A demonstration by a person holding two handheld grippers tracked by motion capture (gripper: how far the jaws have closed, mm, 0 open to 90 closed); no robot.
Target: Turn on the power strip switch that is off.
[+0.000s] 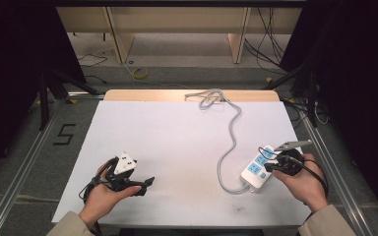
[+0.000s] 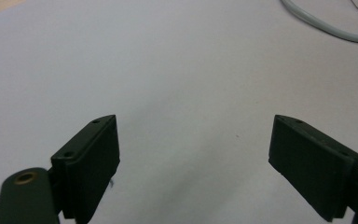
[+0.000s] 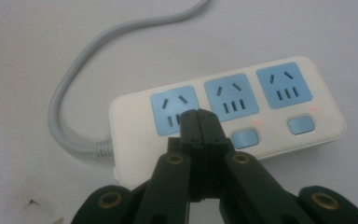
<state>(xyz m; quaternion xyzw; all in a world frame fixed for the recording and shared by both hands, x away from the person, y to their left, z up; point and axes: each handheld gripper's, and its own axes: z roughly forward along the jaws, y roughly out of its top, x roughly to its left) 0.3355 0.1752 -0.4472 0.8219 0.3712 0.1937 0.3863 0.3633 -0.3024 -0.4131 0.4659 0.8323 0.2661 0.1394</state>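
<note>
The power strip (image 1: 257,167) lies at the table's (image 1: 177,147) near right, long axis slanting away from the person toward the far right, its grey cord (image 1: 229,142) leaving the near end and snaking off to the far edge. The right gripper (image 3: 199,122) sits right over the strip, jaws pressed together with nothing between them, tips above the switch by the socket nearest the cord; whether they touch it I cannot tell. Two small red lamps glow beside the other switches. The left gripper (image 2: 193,149) rests well to the strip's left, jaws spread wide over bare table. The right hand (image 1: 302,179) is plainly the nearer, so any push on a switch likely falls to it.
</note>
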